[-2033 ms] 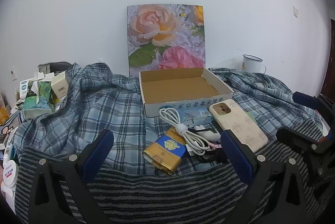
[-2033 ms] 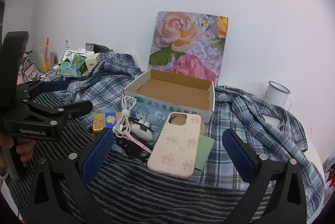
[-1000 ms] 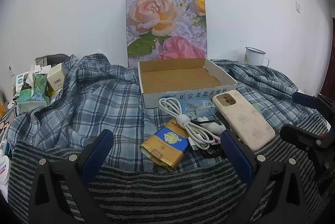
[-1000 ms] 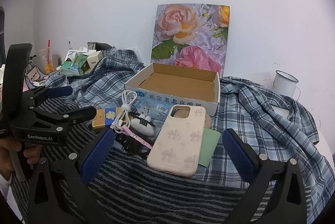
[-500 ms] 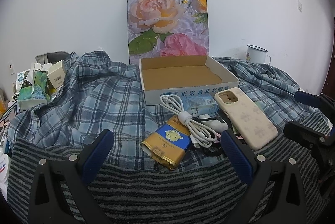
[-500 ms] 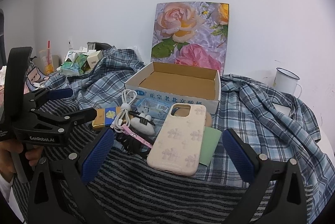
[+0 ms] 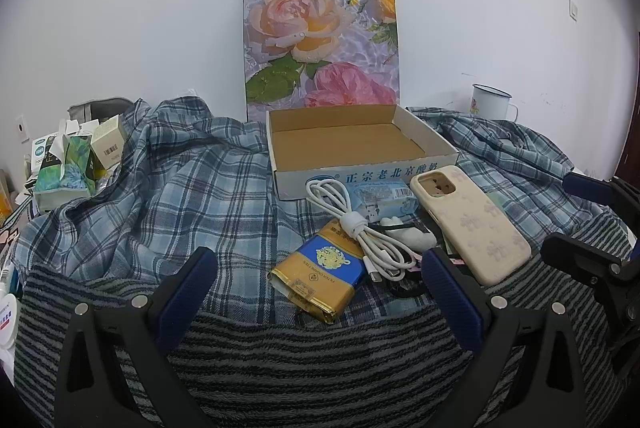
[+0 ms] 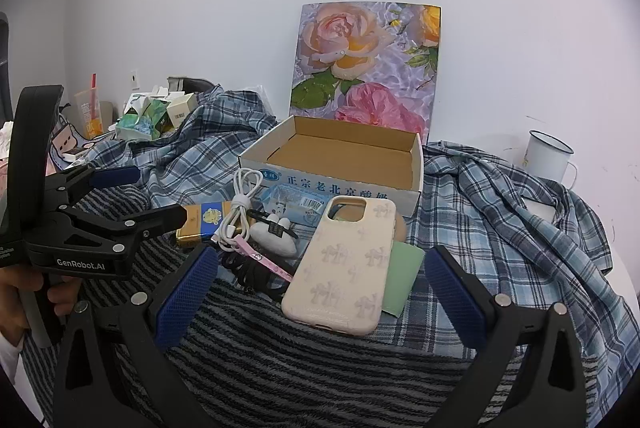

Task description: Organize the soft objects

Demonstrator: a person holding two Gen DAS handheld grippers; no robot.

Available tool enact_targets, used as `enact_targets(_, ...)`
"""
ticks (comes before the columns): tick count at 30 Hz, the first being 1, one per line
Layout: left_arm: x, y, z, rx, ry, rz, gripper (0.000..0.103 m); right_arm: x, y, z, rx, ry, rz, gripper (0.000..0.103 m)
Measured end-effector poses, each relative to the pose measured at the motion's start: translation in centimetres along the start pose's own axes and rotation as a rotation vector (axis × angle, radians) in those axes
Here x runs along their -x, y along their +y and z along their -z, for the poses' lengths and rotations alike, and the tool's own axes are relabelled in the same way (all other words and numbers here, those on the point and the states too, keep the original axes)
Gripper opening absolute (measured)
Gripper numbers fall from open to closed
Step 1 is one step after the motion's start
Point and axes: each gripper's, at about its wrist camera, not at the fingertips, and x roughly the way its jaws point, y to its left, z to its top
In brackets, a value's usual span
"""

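Note:
An open cardboard box (image 7: pixel 404 175) (image 8: pixel 332 183) sits mid-table with a floral lid upright behind it. In front lie a cream phone case (image 7: pixel 470 224) (image 8: pixel 346 262), a coiled white cable (image 7: pixel 362 232) (image 8: pixel 237 208), a blue-and-gold packet (image 7: pixel 318 270) (image 8: pixel 202 222), a clear blue-printed pouch (image 7: pixel 380 197) (image 8: pixel 294 203), a white soft toy (image 7: pixel 408 234) (image 8: pixel 274 238), a green card (image 8: pixel 404 268) and a black cord (image 8: pixel 250 270). My left gripper (image 7: pixel 318 282) (image 8: pixel 136 195) is open just short of the packet. My right gripper (image 8: pixel 322 286) (image 7: pixel 576 216) is open just short of the phone case.
A blue plaid shirt (image 7: pixel 168 179) (image 8: pixel 512 211) and a striped grey blanket (image 7: pixel 320 364) cover the table. A white enamel mug (image 7: pixel 490 101) (image 8: pixel 546 155) stands at the back right. Tissue packs and small boxes (image 7: pixel 72 155) (image 8: pixel 154 117) crowd the left edge.
Both views have shifted only slightly; the items now sit a little nearer and lower in view. Both grippers stay open and nothing on the table has moved.

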Motion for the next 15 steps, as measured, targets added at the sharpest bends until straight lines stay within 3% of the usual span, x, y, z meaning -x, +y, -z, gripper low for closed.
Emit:
enact_targets(9,-0.24,-0.31,0.04,-0.007,0.019,0.031,0.103,-0.03,0.05,0.0,0.007,0.003,0.004,0.103)
enact_targets(15,-0.8,-0.82,-0.65,-0.046,0.082,0.122,0.103,-0.56,-0.1,-0.55,0.006,0.038,-0.006,0.103)
